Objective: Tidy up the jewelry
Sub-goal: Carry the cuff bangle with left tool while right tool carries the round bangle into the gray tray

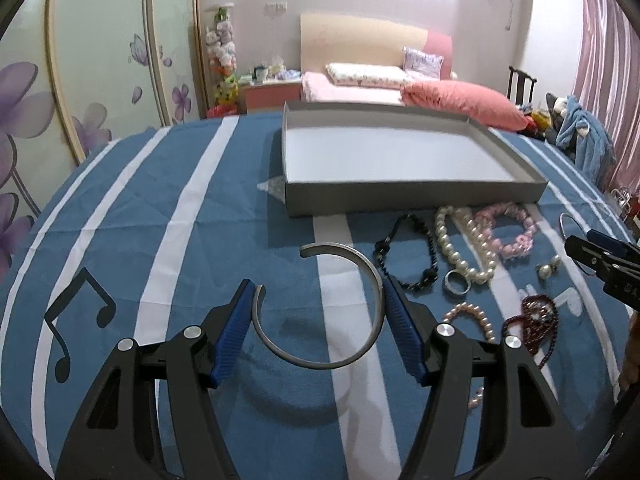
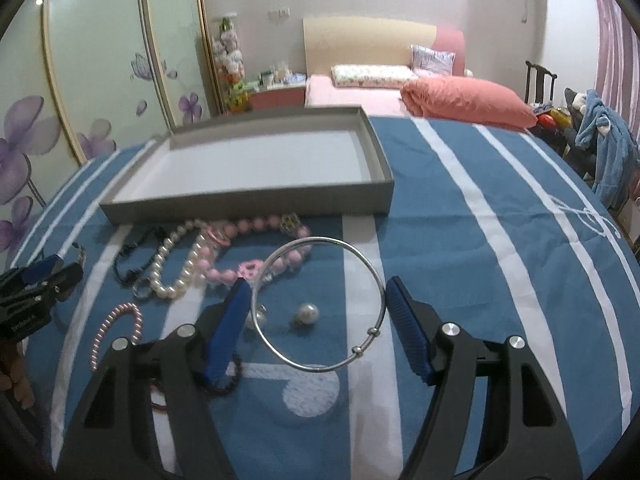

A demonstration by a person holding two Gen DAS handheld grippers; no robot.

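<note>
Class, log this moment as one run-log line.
left gripper: shut on open cuff bangle | right gripper: shut on thin round bangle | grey tray: empty

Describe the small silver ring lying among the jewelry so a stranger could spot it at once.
Start at the grey tray on the blue striped cloth and look at the jewelry pile in front of it. At the near end of the white pearl necklace, touching it, lies the silver ring: the only small plain metal band there, far smaller than either bangle.

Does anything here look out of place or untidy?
Nothing is damaged. The grey tray holds nothing, while the necklaces and bracelets lie jumbled on the striped cloth in front of it, the pearl strand overlapping the pink beads.
</note>
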